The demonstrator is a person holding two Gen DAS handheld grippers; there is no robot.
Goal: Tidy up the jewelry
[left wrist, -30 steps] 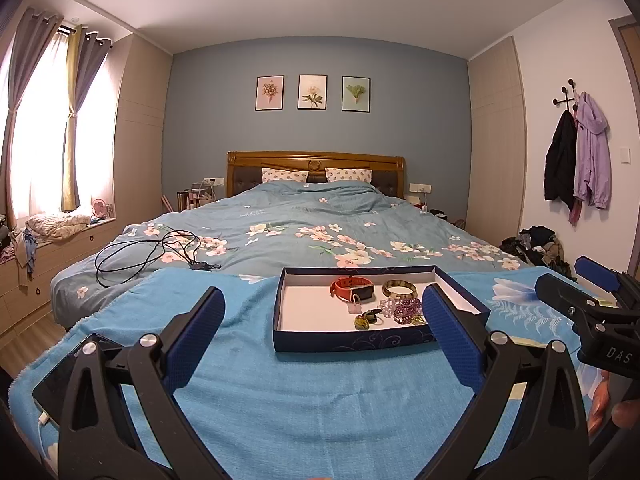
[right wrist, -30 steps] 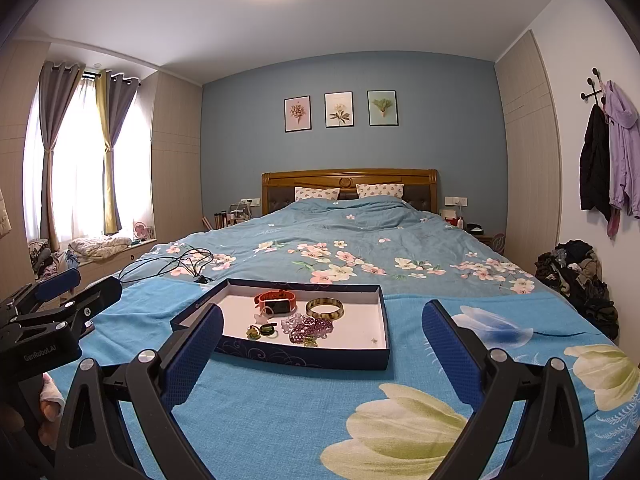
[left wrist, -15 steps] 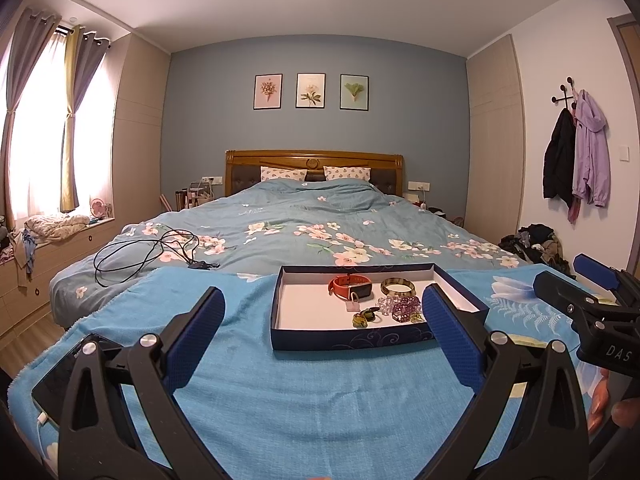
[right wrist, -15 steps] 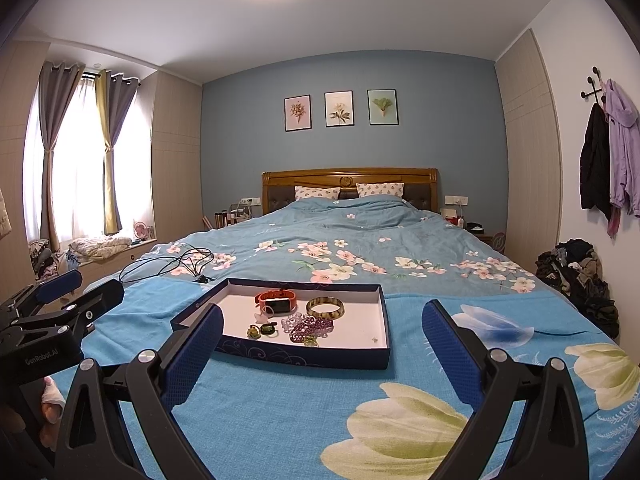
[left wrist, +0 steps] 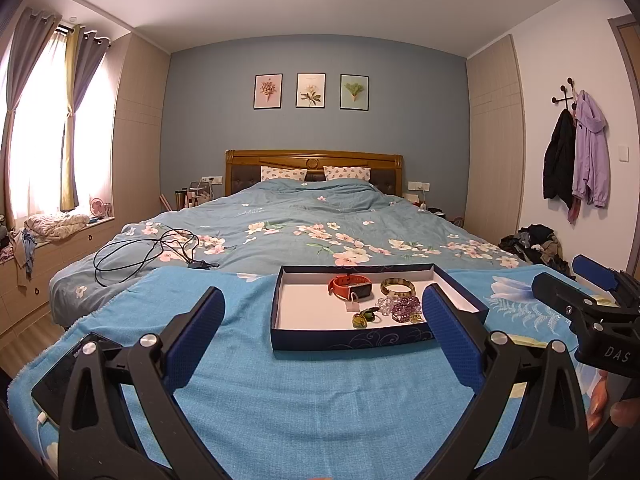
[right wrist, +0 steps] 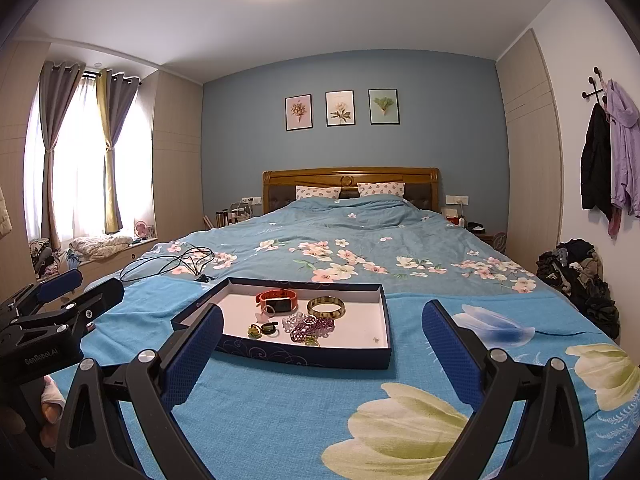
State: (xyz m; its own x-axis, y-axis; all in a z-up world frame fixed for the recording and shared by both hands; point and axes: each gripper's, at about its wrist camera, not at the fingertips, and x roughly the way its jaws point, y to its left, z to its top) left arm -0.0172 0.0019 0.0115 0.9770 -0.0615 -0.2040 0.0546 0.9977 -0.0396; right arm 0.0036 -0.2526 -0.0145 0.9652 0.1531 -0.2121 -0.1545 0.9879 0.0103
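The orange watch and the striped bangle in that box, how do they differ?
The orange watch has a soft strap with a dark rectangular face; the striped bangle is a rigid closed ring, banded gold and dark. The orange watch sits left of the striped bangle. Both lie in the navy box toward its far wall.

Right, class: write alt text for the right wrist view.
An open right claw hovers before a shallow navy cardboard tray on a blue floral blanket; inside lie an orange-strapped watch, a gold bangle and purple beads.
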